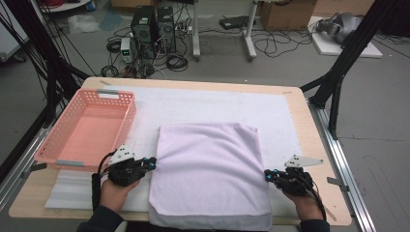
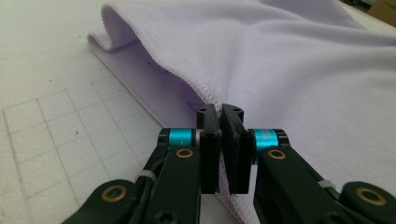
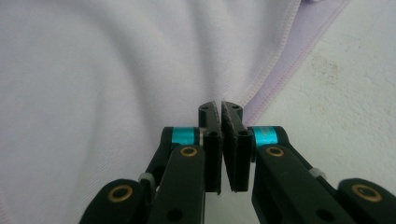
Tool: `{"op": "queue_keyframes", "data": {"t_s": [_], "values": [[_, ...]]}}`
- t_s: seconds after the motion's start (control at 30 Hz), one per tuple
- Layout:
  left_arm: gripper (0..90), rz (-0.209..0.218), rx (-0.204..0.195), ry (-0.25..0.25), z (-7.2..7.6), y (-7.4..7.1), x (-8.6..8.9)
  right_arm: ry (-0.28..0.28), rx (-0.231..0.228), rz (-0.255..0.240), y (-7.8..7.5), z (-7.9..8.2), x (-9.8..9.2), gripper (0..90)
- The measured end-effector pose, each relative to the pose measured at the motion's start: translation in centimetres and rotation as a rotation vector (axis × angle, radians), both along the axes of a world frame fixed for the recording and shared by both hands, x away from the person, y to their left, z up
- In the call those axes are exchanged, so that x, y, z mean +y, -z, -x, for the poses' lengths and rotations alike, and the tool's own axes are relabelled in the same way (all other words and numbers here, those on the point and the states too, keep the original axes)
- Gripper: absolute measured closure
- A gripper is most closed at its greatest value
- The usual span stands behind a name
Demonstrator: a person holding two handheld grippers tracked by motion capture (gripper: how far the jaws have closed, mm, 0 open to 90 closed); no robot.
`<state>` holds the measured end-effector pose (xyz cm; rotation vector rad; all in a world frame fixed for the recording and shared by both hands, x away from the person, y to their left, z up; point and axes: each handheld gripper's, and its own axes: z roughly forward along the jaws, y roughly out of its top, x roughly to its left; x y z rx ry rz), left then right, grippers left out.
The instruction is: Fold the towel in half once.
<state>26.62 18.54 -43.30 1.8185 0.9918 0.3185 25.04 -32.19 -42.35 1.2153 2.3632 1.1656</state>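
Observation:
A folded pale lilac towel lies on the white mat, reaching the table's near edge. My left gripper sits at the towel's left side, and in the left gripper view the gripper is shut on the stitched upper edge of the towel, with cloth showing between the pads. My right gripper is at the towel's right side. In the right gripper view that gripper is shut on the hemmed edge of the towel, and the fabric wrinkles toward the jaws.
A pink plastic basket stands at the left of the table, just beyond my left hand. A white gridded mat covers most of the wooden tabletop. Computers and cables lie on the floor behind the table.

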Motion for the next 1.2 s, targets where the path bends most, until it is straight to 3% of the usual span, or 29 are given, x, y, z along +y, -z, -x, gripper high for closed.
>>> {"op": "queue_keyframes", "data": {"t_s": [0.1,0.2,0.3,0.43,0.5,0.53,0.57,0.67,0.83,0.97,1.1,1.13,1.2], "values": [[86.9,0.051,0.050,0.018,0.6,-0.2,0.4,-0.014,0.021,-0.021,-0.9,0.5,-0.5,87.1],[87.1,0.051,0.086,0.048,1.3,-0.3,0.8,-0.047,0.058,-0.019,-1.5,1.3,-0.8,87.1],[87.1,0.033,0.106,0.064,1.6,-0.2,0.9,-0.081,0.127,-0.013,-1.4,1.9,-1.0,86.8],[86.3,0.042,0.134,0.080,1.5,-0.4,0.6,-0.037,0.127,-0.011,-0.9,1.5,-1.1,77.2],[76.5,0.048,0.106,0.083,1.3,-0.8,0.3,0.004,0.097,-0.016,-1.0,1.0,-1.2,66.6],[64.7,0.053,0.087,0.074,1.0,-1.0,0.2,0.025,0.075,-0.019,-1.1,0.6,-1.3,65.3],[57.1,0.064,0.074,0.062,0.5,-1.2,0.0,0.048,0.059,-0.031,-1.2,0.2,-1.4,62.5],[47.3,0.071,0.045,0.024,-1.3,-1.6,-0.4,0.090,0.010,-0.044,-1.2,-1.6,-1.4,59.9],[44.9,0.055,0.040,-0.052,-5.3,-1.9,-0.9,0.109,-0.033,-0.032,-1.1,-4.4,-0.8,57.2],[44.5,0.010,0.025,-0.102,-7.9,-2.1,-1.2,0.111,-0.055,-0.033,-1.2,-6.1,-0.5,55.5],[44.4,0.025,0.074,-0.131,-10.7,-1.3,-1.4,0.120,-0.069,-0.020,-0.7,-7.9,-0.5,54.6],[44.7,0.037,0.069,-0.138,-11.3,-1.0,-1.3,0.128,-0.069,-0.016,-0.6,-8.4,-0.5,54.6],[45.3,0.017,0.091,-0.168,-12.5,-0.4,-1.4,0.142,-0.066,-0.016,-0.4,-9.3,-0.6,54.3]]}}
